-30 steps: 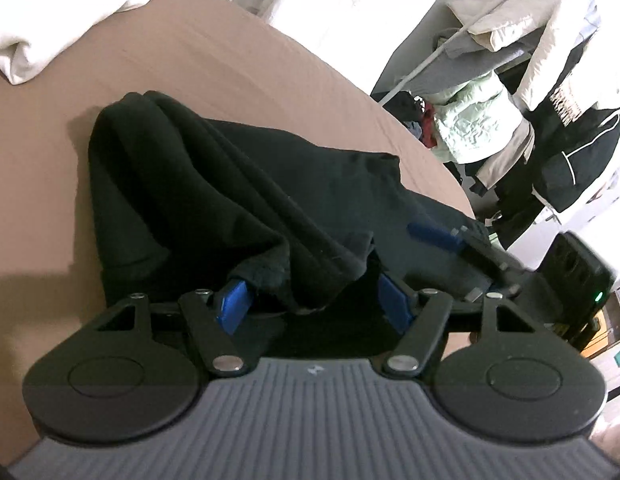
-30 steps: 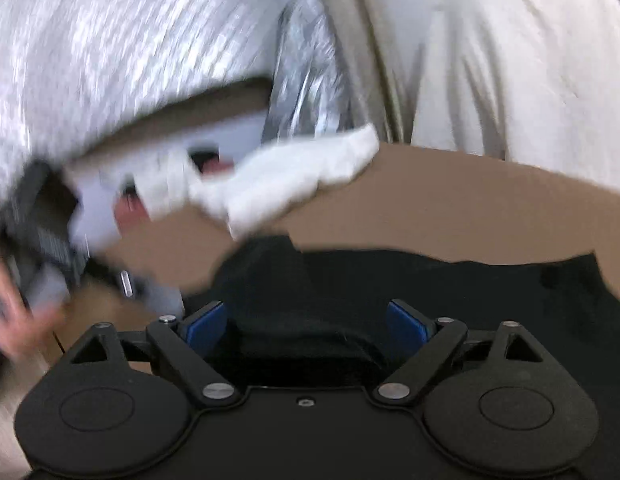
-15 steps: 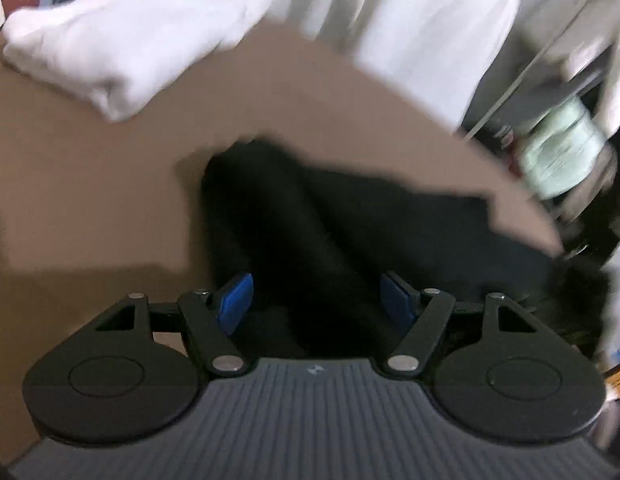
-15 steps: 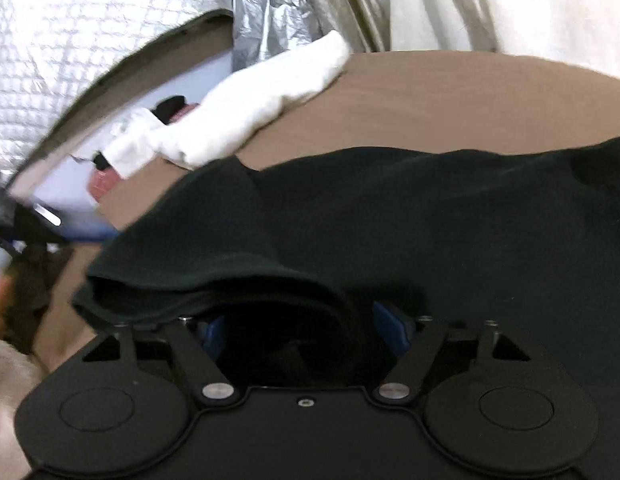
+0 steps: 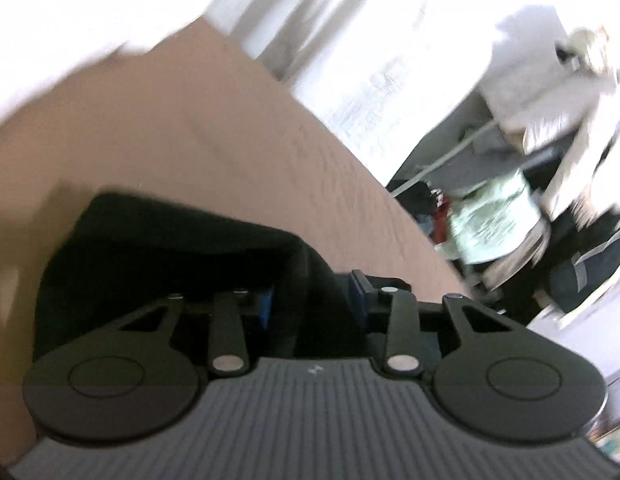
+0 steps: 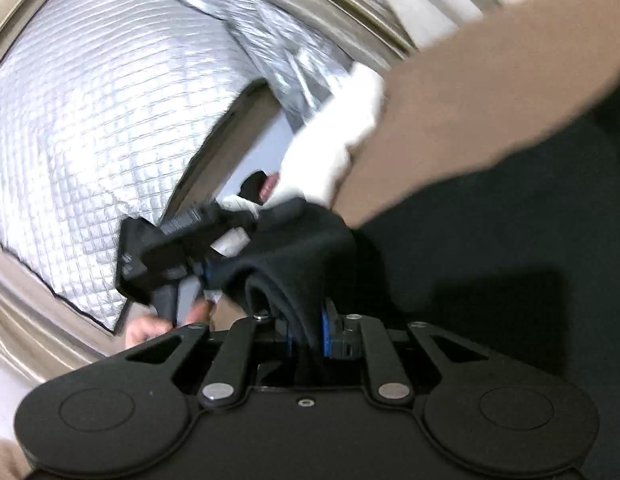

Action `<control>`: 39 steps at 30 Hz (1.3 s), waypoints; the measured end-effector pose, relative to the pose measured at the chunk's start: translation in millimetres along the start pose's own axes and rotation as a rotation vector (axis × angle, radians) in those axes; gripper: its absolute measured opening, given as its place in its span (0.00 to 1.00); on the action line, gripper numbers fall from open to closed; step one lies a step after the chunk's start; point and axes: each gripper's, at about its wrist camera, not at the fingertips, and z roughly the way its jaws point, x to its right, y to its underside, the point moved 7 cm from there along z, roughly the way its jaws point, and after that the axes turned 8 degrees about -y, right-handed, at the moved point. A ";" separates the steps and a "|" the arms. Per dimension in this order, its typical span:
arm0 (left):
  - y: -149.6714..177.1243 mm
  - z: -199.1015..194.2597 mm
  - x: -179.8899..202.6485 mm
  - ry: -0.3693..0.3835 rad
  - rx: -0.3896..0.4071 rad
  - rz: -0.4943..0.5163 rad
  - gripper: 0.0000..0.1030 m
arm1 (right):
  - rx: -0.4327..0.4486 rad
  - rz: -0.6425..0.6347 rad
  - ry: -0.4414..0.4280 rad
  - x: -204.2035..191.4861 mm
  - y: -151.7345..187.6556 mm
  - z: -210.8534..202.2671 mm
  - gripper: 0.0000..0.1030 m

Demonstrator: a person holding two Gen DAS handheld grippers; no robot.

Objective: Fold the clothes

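Both grippers are clamped on the black garment (image 6: pixel 489 248). The right gripper (image 6: pixel 308 334) has its jaws narrowed on a raised fold of cloth. The left gripper (image 5: pixel 310 304) also pinches a ridge of the fabric, with the rest bunched just ahead of it. The garment lies partly spread on the brown bed (image 5: pixel 230 140), with one edge lifted between the 2 grippers. Judgement: mid-fold, with the lifted edge not yet laid down. A white folded item (image 6: pixel 341 148) sits further back on the bed. Both views are motion-blurred.
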 end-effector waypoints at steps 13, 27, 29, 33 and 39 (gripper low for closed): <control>-11.3 -3.1 26.9 0.032 0.012 -0.089 0.70 | -0.025 0.017 0.313 48.8 22.2 11.6 0.55; 105.6 -56.1 -67.8 -0.451 -0.241 0.210 0.74 | -0.041 0.002 0.451 21.6 28.8 -5.6 0.17; 106.6 -58.3 -71.4 -0.455 -0.232 0.224 0.75 | -0.097 -0.128 0.629 32.0 37.7 -1.5 0.18; 105.0 -65.9 -72.6 -0.466 -0.220 0.225 0.76 | 0.002 0.120 0.425 29.6 41.7 -11.6 0.33; 100.9 -69.4 -73.7 -0.454 -0.193 0.193 0.76 | 0.006 0.364 0.247 31.5 81.5 -20.1 0.53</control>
